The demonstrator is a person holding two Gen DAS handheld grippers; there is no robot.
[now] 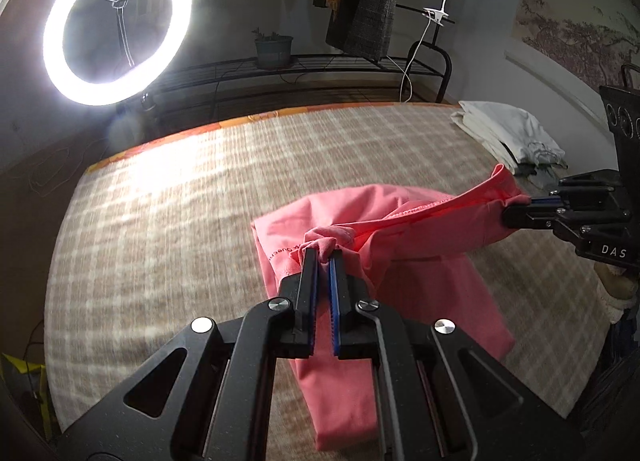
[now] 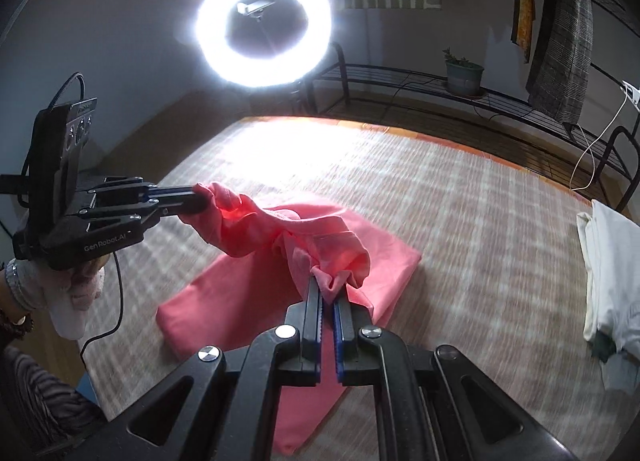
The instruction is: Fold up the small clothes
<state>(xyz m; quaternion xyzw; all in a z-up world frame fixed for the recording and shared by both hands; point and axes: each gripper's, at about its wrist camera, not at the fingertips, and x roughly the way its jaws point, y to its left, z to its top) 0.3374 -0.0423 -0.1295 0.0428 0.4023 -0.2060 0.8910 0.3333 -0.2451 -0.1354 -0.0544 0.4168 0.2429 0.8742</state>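
**Currently: pink garment held at two points, mid-fold**

Both claws have hold of the pink garment [image 1: 384, 261]. My left gripper [image 1: 325, 257] is clamped on a bunched wad of its edge; the jaws stand slightly apart only because cloth fills the gap. My right gripper [image 2: 327, 285] pinches a similar wad the same way. The held edge runs between the two claws, lifted off the surface; the rest lies on the checked mat [image 1: 160, 229], near the middle-right, part already doubled over itself.

Handling, as I judge it:
- Light, thin knit, fully limp. It sags between the grips and will not hold a shape by itself.
- Not fragile, not slippery against the ribbed blue pads [image 1: 334, 301].
- Bunched grips carry creases into the fold. Better hold: a flat pinch at a hem or corner, both claws on the same edge, with the span kept taut.
- The mat looks coarse enough to drag the trailing cloth, so lift rather than slide.

A white folded pile [image 1: 516, 137] sits at the far right, well apart from the pink piece.
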